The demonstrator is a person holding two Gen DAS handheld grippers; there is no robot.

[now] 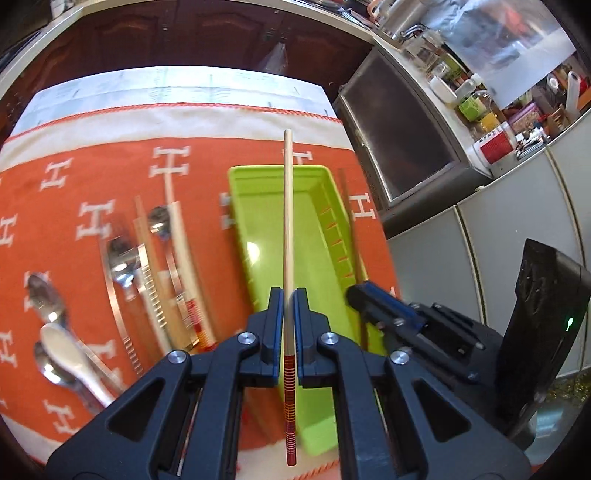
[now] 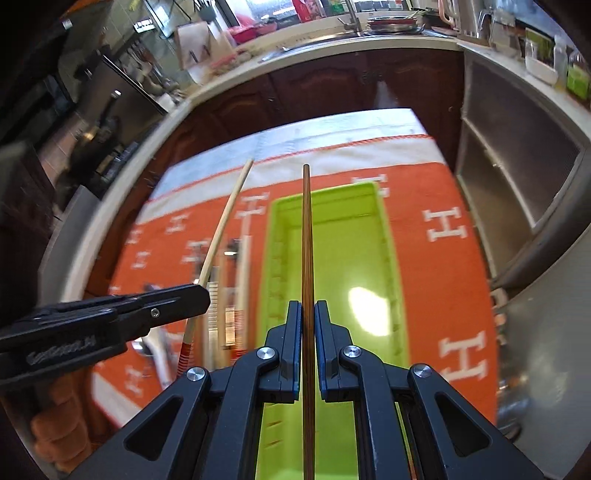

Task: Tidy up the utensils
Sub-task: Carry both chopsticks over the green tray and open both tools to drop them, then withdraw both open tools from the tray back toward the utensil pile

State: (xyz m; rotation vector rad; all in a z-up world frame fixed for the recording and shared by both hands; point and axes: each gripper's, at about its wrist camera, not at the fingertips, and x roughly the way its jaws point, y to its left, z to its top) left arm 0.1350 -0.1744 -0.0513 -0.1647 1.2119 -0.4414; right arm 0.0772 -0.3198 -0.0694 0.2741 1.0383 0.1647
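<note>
An orange cloth [image 1: 92, 177] with white H marks covers the surface, before dark wooden cabinets [image 1: 207, 33]. On it lies a green tray [image 2: 395, 258]. Above the tray, the left gripper [image 1: 289, 295] jaws clamp a pale chopstick [image 1: 288, 206]; the right gripper [image 2: 307, 306] jaws clamp a brown chopstick [image 2: 307, 236]. Spoons [image 1: 48, 299] lie left of the tray.

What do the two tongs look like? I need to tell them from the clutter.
Both the left tongs and right tongs are black plastic, with angular arms with triangular cut-outs, round silver screws at the joints and blue pads on the inner faces. One has embossed lettering on its side.
</note>
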